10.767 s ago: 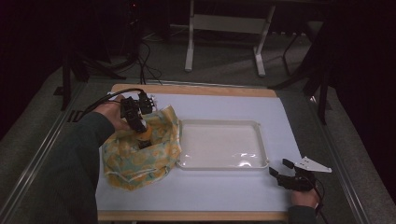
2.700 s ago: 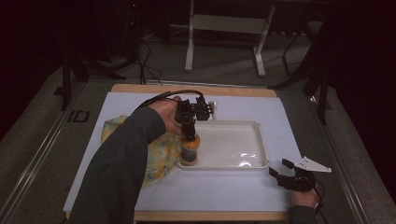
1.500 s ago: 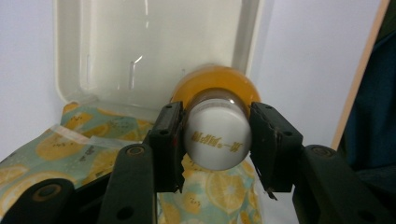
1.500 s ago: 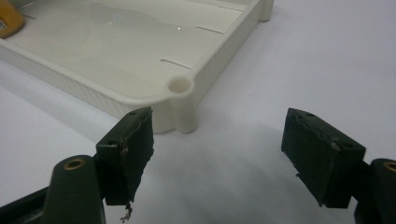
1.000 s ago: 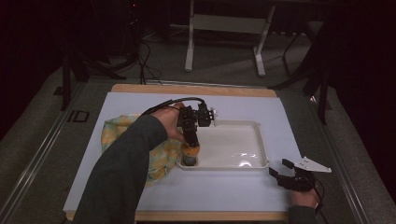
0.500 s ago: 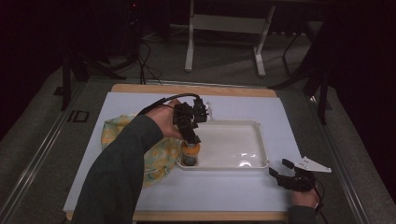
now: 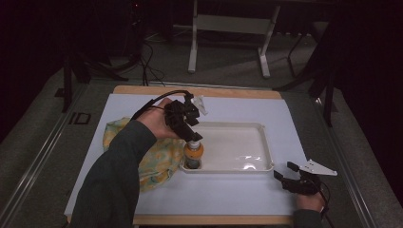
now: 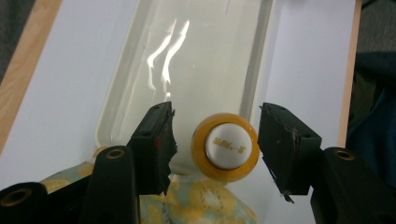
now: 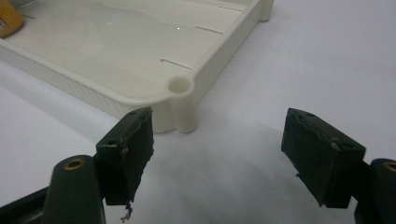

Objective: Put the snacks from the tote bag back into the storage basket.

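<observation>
Left gripper [image 8: 212,140], jaws wide, hovers over the yellow white-capped bottle [image 8: 225,147] standing upright in the white plastic tray's [image 7: 259,133] near-left corner, apparently released; right gripper [image 7: 293,182] idles wide near the tray's near-right corner.

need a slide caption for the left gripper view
Open left gripper poised above a white-capped orange bottle standing in a corner of the white tray, beside a fruit-print cloth.

room: dim | floor [image 7: 228,61]: grey | table legs [image 7: 192,42]: white, beyond
</observation>
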`<state>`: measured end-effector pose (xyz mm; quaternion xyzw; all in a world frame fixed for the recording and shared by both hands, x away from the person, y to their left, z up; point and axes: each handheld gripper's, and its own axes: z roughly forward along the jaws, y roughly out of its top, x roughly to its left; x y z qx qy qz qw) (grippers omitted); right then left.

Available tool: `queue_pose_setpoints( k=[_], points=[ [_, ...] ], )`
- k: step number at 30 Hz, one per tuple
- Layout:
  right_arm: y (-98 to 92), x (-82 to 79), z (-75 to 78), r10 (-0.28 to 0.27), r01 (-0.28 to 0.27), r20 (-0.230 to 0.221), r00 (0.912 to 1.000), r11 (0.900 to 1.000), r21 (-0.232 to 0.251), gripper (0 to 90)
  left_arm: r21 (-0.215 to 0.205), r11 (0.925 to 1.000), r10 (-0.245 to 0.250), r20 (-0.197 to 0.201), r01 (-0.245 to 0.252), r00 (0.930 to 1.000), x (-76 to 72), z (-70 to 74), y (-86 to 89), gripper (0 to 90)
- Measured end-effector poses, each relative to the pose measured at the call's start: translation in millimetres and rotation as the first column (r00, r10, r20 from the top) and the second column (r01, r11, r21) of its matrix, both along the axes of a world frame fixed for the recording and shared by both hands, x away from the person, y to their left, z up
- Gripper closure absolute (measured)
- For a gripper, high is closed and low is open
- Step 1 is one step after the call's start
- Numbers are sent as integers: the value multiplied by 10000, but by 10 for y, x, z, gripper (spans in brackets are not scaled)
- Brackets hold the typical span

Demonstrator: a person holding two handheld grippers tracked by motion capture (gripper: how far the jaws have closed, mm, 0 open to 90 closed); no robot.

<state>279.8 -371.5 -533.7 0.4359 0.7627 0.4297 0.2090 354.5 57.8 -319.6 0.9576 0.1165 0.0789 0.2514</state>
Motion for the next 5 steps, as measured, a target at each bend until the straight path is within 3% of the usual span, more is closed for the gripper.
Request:
queue_pose_setpoints(
  k=[5],
  points=[
    [0,3,0,-1,1,-24,10000,10000,10,246,-771,9966,308,333,-281,9990,-27,-28,110,444]
  ],
)
